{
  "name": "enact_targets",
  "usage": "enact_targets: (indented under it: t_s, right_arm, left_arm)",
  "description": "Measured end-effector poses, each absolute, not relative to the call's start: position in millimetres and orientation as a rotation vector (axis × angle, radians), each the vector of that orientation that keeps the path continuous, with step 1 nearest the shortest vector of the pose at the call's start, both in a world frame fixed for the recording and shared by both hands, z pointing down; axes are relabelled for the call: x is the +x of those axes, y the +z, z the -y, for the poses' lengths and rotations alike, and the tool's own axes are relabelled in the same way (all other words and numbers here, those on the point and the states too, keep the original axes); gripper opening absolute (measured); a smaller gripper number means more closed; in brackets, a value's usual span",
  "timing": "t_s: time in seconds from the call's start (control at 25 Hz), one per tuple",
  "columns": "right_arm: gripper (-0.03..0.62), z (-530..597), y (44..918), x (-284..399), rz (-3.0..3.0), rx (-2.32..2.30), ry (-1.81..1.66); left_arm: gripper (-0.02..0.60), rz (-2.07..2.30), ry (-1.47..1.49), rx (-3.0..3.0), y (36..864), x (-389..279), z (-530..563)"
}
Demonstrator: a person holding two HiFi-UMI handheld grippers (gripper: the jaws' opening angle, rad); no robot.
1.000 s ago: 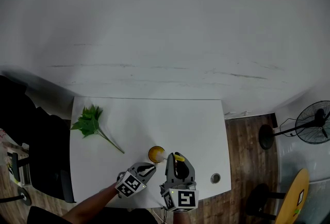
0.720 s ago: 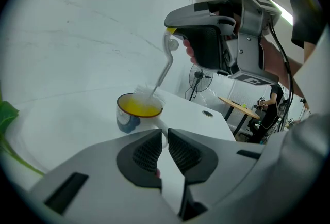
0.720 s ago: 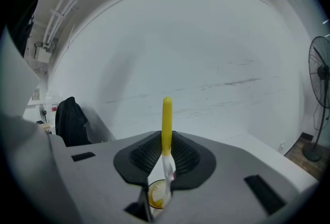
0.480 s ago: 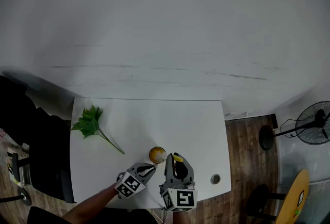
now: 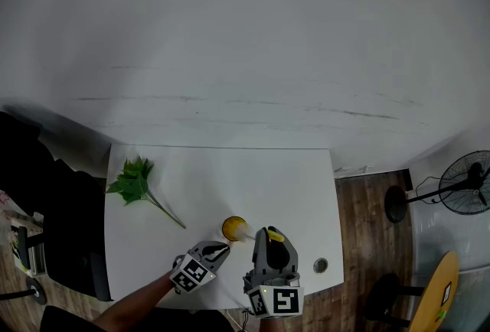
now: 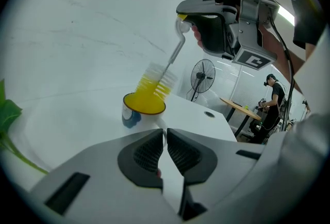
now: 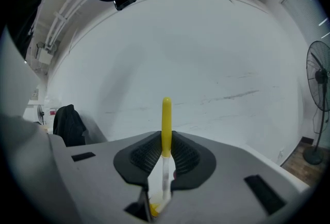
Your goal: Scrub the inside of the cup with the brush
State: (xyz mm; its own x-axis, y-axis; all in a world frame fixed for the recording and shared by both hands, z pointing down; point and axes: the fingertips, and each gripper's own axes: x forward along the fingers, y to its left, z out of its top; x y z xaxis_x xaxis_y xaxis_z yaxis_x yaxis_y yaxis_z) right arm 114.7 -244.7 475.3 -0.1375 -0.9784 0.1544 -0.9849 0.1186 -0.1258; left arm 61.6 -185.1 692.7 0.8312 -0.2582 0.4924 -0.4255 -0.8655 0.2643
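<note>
A yellow-lined cup (image 5: 233,229) with a white outside stands on the white table (image 5: 222,177) near its front edge. My left gripper (image 5: 222,249) holds the cup (image 6: 143,109) by its white handle, which runs between the pads (image 6: 147,153); the jaws have just been closing on it. My right gripper (image 5: 269,235) is shut on the brush (image 5: 246,232). In the left gripper view the brush (image 6: 154,83) hangs slanted, its yellow and white bristles just above the cup's rim, under the right gripper (image 6: 190,16). The right gripper (image 7: 166,150) clamps the yellow-tipped handle (image 7: 166,120).
A green leafy sprig (image 5: 136,183) lies at the table's left side. A round cable hole (image 5: 320,265) sits near the front right corner. A black chair (image 5: 46,200) stands left of the table, a fan (image 5: 467,185) and a yellow round table (image 5: 438,291) to the right. A person (image 6: 273,101) stands far behind.
My right gripper has risen and shifted a little right and toward me, lifting the brush head up out of the cup. The left gripper and cup stayed put.
</note>
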Motion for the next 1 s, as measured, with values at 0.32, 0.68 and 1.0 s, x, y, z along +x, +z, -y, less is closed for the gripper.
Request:
enact_targets:
  t_s: [0.32, 0.68, 1.0]
  right_arm:
    - [0.069, 246.5, 467.9, 117.1, 2.358, 2.080, 0.310]
    - [0.069, 248.6, 506.5, 120.7, 2.267, 2.042, 0.402]
    - [0.069, 249.3, 520.2, 112.3, 2.268, 2.008, 0.422]
  left_arm:
    - [0.037, 0.532, 0.645, 2.647, 692.6, 57.4, 189.3]
    - [0.037, 0.533, 0.642, 2.646, 691.2, 57.2, 191.3]
    - [0.037, 0.530, 0.643, 2.646, 692.1, 58.6, 191.9]
